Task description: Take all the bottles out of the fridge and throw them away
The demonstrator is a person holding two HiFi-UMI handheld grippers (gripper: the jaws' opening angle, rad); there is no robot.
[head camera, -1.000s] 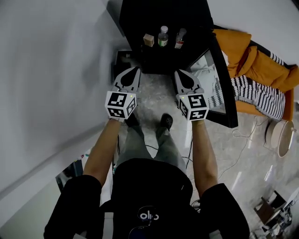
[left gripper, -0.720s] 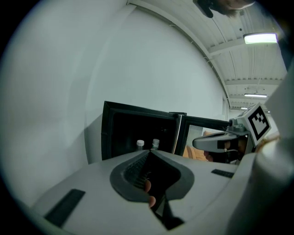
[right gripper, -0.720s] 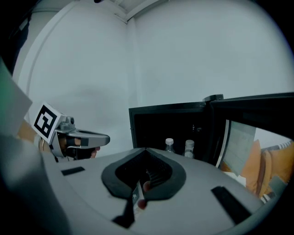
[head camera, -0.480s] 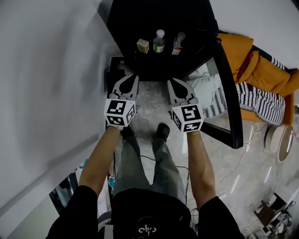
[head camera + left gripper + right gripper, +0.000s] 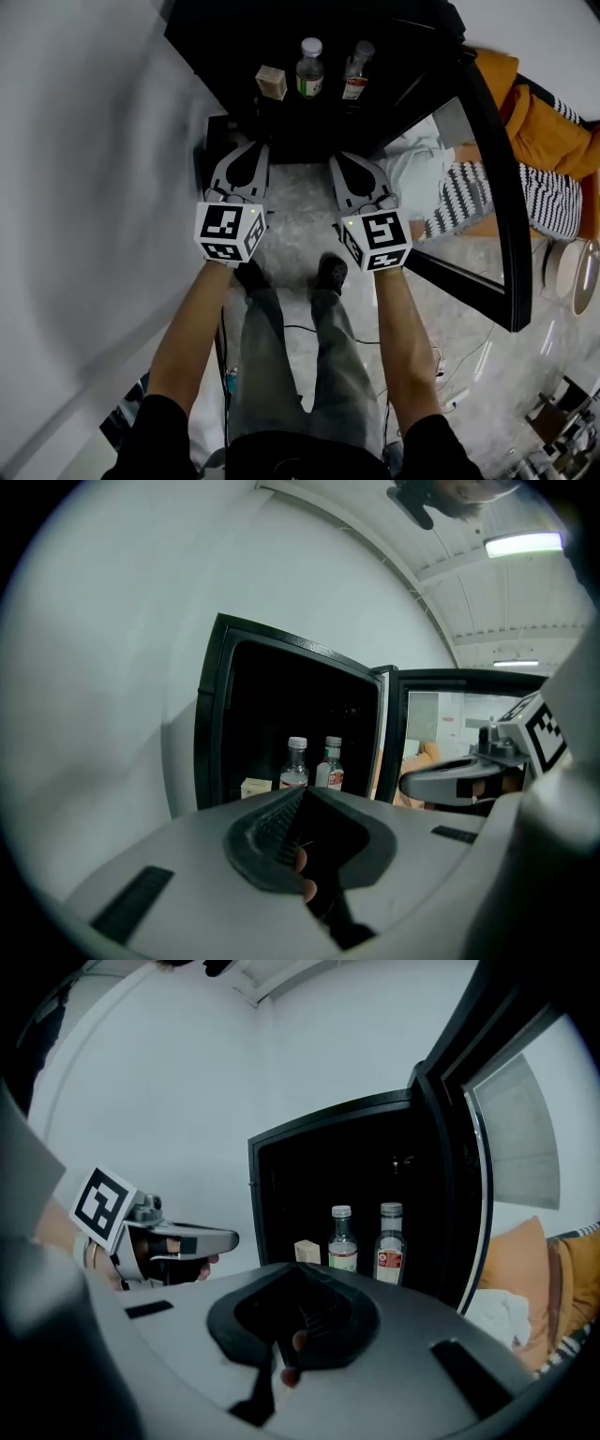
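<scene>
A small black fridge (image 5: 220,42) stands on the floor with its glass door (image 5: 489,187) swung open to the right. Inside stand a clear bottle with a green label (image 5: 308,67) and a clear bottle with a red label (image 5: 356,71), with a small tan box (image 5: 272,82) to their left. My left gripper (image 5: 258,146) and right gripper (image 5: 337,157) hover side by side just short of the opening, both shut and empty. In the left gripper view the bottles (image 5: 295,766) show beyond the left gripper (image 5: 305,791). In the right gripper view they (image 5: 342,1241) stand past the right gripper (image 5: 298,1267).
A white wall (image 5: 84,187) runs along the left. An orange cushion (image 5: 539,131) and a striped cloth (image 5: 469,197) lie behind the glass door at the right. The person's shoes (image 5: 330,274) and a cable (image 5: 309,330) are on the marble floor.
Both grippers have sunk lower side by side, and the fridge opening now sits closer and wider in the head view. The jaws stayed shut.
</scene>
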